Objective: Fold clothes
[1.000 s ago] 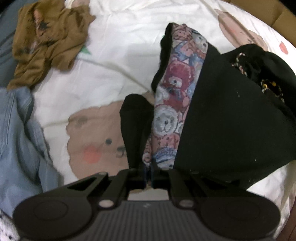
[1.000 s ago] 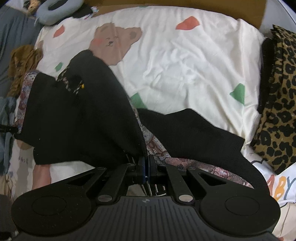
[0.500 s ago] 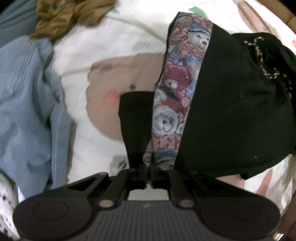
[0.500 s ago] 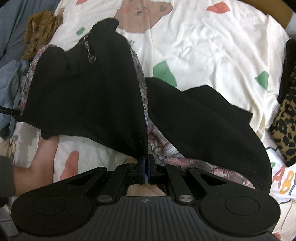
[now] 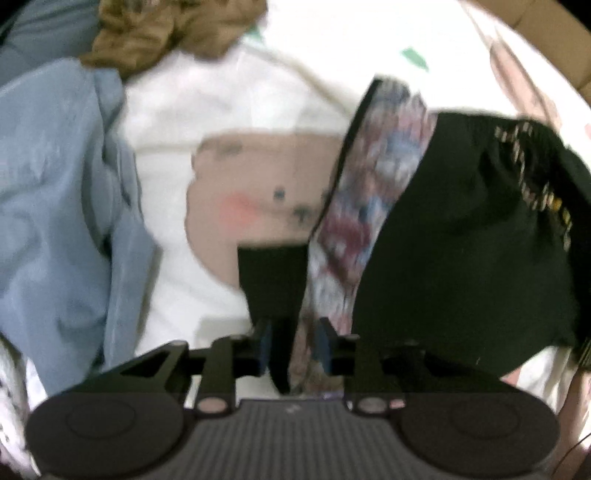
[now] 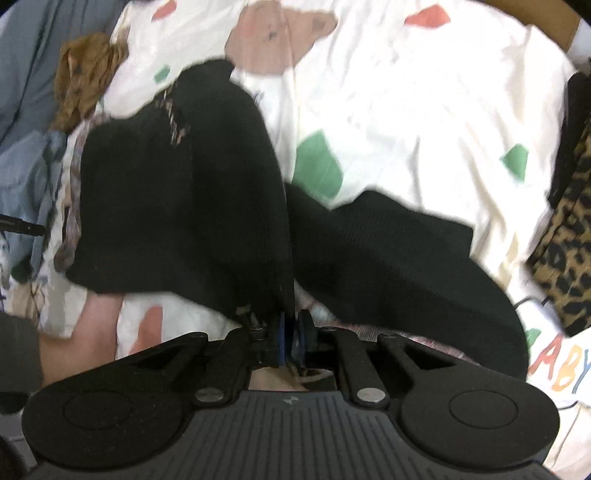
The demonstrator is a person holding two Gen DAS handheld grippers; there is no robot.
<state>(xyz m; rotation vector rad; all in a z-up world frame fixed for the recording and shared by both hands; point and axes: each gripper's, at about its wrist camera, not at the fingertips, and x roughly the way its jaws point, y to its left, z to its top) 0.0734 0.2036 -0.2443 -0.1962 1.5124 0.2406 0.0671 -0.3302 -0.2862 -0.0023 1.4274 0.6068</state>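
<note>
At the centre of both views, we are holding the black garment (image 5: 461,240) over the printed sheet (image 5: 207,103), its patterned lining (image 5: 365,206) showing along one folded edge. Our left gripper (image 5: 293,343) is opening, jaws narrowly apart with the hem still hanging between them, while our right gripper (image 6: 291,336) is just starting to open, with cloth still between its pads. We are judging one fold as laid and being released; the jeans (image 5: 55,206) at left, brown top (image 5: 166,29) at upper left and leopard piece (image 6: 569,236) at right are waiting.
</note>
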